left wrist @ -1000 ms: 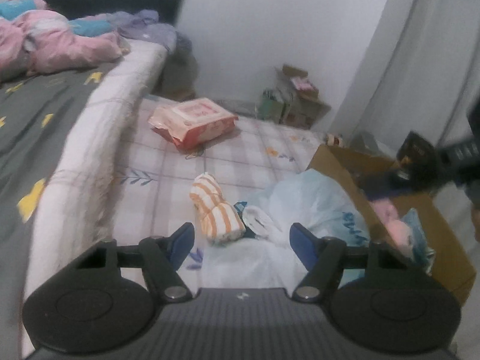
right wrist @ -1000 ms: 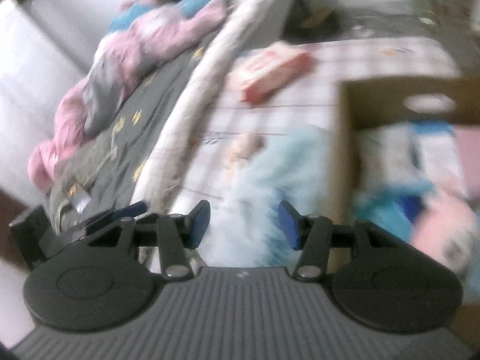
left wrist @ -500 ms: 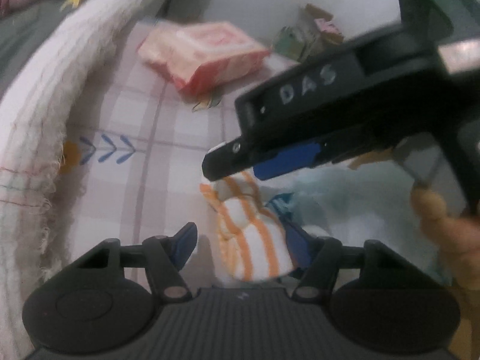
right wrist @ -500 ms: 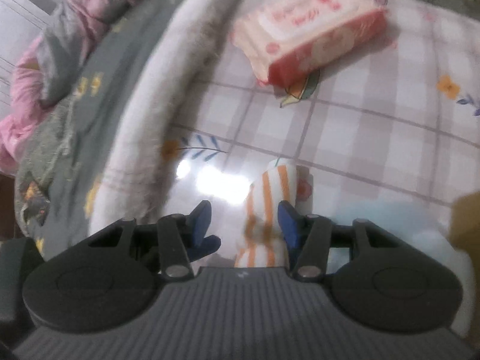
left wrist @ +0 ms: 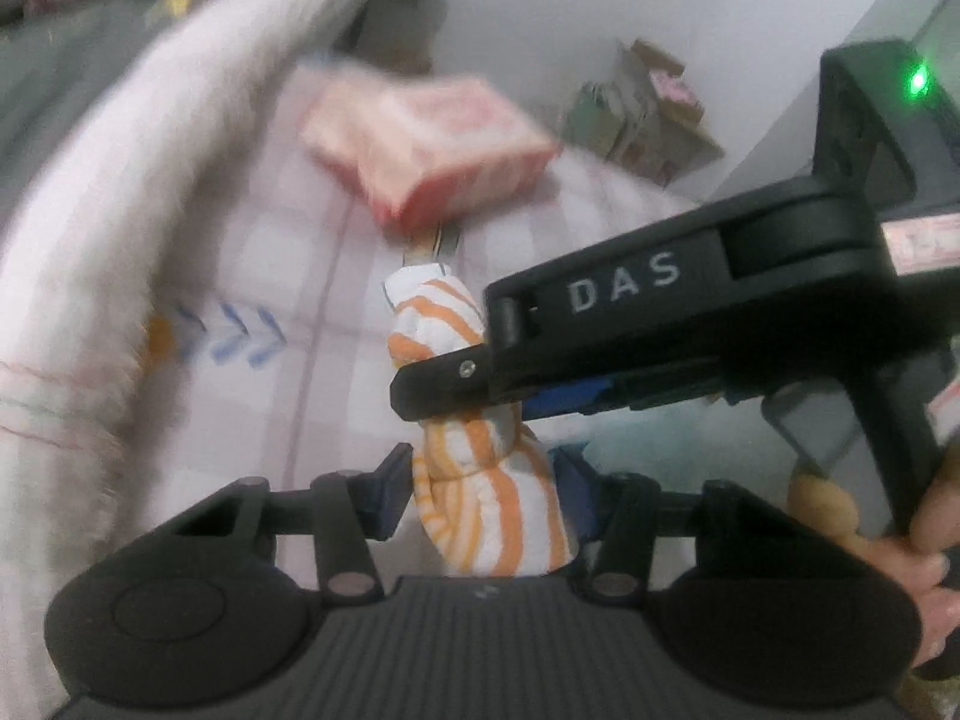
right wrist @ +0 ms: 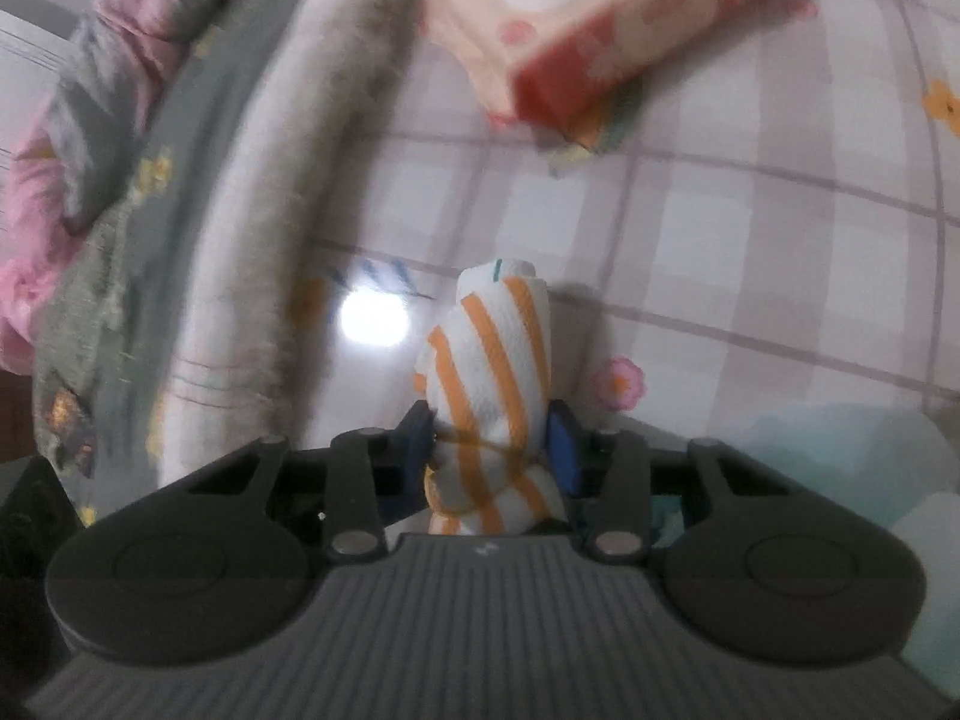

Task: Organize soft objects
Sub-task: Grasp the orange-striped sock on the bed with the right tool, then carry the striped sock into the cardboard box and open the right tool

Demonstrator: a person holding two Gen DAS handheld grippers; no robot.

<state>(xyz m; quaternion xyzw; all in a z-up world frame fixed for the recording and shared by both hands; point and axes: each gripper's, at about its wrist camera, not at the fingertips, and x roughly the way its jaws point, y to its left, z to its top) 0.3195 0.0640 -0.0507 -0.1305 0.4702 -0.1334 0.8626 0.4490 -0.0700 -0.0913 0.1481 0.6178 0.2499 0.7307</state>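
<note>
Closing both grippers on the orange-striped sock bundle [left wrist: 486,492] at six o'clock on the checked mat [right wrist: 750,228], left gripper [left wrist: 480,498] and right gripper [right wrist: 489,438] pinching its waist, I judge it light and squashy.

Checked floor mat [right wrist: 750,228] beside a bed [left wrist: 90,192]. On it: striped orange-and-white sock bundle [right wrist: 498,348], pink wipes pack [right wrist: 600,18].

Rolled cloth [right wrist: 492,372] is white with orange stripes, one small teal mark at its top. My tools are black with blue pads [right wrist: 561,441]; checked mat [right wrist: 750,228] is pale lilac with small flower prints. Pack [right wrist: 606,18] is red-pink, blanket [right wrist: 114,138] grey with yellow shapes.
</note>
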